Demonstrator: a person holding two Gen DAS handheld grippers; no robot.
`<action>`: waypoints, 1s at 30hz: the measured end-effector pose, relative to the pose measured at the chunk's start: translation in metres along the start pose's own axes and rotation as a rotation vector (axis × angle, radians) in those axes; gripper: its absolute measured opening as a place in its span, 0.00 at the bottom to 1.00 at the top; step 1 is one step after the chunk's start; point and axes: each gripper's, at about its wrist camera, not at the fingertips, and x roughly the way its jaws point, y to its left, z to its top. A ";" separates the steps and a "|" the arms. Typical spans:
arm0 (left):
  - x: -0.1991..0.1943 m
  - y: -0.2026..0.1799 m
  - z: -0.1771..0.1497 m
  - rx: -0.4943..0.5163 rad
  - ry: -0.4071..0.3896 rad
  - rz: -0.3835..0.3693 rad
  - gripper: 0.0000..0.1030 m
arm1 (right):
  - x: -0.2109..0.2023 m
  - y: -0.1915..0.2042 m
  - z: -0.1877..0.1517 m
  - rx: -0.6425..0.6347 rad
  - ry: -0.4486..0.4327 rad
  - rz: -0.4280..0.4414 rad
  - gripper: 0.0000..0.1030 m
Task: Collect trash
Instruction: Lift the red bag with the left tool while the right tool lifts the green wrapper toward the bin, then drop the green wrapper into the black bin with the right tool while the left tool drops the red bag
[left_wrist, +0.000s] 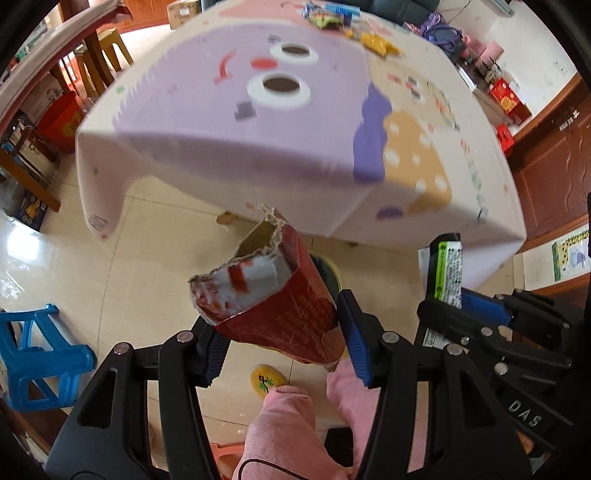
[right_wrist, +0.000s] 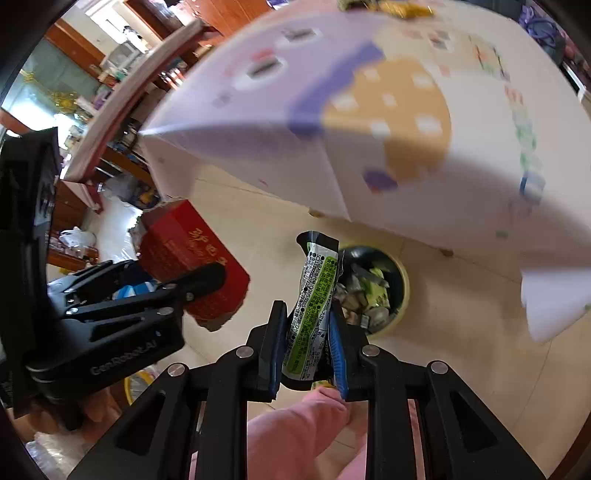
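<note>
My left gripper (left_wrist: 280, 332) is shut on a torn red cardboard box (left_wrist: 280, 295), held above the floor in front of the table; the box also shows in the right wrist view (right_wrist: 192, 258). My right gripper (right_wrist: 306, 343) is shut on a green and white wrapper (right_wrist: 310, 306), which also shows in the left wrist view (left_wrist: 448, 273). A yellow-rimmed trash bin (right_wrist: 400, 291) holding several wrappers stands on the floor just beyond the right gripper, under the table edge. More wrappers (left_wrist: 332, 18) lie at the far end of the table.
The table (left_wrist: 229, 125) has a purple and white patterned cloth hanging over its edges. A blue plastic stool (left_wrist: 37, 362) stands on the floor at left. Pink-trousered legs (left_wrist: 295, 424) and yellow slippers (left_wrist: 266, 380) are below the grippers. Wooden cabinets (left_wrist: 554, 147) stand at right.
</note>
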 end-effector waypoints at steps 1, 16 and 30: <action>0.007 -0.003 -0.003 0.001 0.006 0.004 0.50 | 0.013 -0.006 -0.006 0.000 0.001 -0.004 0.21; 0.204 -0.015 -0.034 -0.023 0.069 0.046 0.50 | 0.218 -0.093 -0.041 -0.034 0.023 -0.045 0.37; 0.321 0.007 -0.055 -0.028 0.126 0.103 0.84 | 0.287 -0.119 -0.020 -0.009 0.013 -0.072 0.63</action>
